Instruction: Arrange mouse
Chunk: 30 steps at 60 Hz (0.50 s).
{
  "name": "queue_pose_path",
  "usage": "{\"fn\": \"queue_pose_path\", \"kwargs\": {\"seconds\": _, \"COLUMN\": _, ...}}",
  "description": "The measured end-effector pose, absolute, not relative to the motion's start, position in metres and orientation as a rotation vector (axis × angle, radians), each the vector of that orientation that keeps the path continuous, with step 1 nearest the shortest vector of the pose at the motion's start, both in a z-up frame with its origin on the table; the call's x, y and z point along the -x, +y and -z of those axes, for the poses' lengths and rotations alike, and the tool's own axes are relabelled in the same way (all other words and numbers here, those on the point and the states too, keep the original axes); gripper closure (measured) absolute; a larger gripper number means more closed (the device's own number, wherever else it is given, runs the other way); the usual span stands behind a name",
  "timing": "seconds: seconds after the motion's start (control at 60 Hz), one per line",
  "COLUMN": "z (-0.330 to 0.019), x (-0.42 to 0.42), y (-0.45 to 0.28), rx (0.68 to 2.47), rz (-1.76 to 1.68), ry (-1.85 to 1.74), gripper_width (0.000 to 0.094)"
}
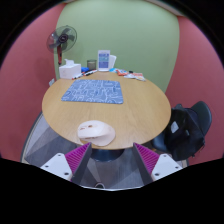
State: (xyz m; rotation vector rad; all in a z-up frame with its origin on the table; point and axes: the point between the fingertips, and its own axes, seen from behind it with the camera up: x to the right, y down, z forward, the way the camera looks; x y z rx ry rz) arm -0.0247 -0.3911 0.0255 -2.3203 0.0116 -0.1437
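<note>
Two pink-padded fingers [79,157] of the gripper [113,160] stand wide apart, well open and gripping nothing — only the table's near edge and the space below it show between them. Neither pad touches the mouse [95,130], a pale cream one lying on the round wooden table [140,115] just ahead of the fingers, near the table's front edge and a little toward the left finger. Beyond the mouse, farther across the tabletop, lies a blue patterned mouse mat [94,92], well apart from the mouse. At the table's far side sit a white box [69,69] and an upright white-and-blue carton [104,60] — with some small items beside them, too small to make out. A standing fan [63,40] rises behind the table, and a dark chair [188,130] stands to the right of it.
</note>
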Motion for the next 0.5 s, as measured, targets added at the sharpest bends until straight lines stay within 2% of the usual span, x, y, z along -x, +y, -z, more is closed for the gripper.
{"fn": "queue_pose_path", "kwargs": {"seconds": 0.167, "z": -0.001, "x": 0.034, "y": -0.363, "rx": 2.345, "rz": 0.134, "ry": -0.099, "gripper_width": 0.0097}}
{"fn": "queue_pose_path", "kwargs": {"seconds": 0.5, "z": -0.001, "x": 0.050, "y": -0.299, "rx": 2.320, "rz": 0.035, "ry": -0.185, "gripper_width": 0.0103}}
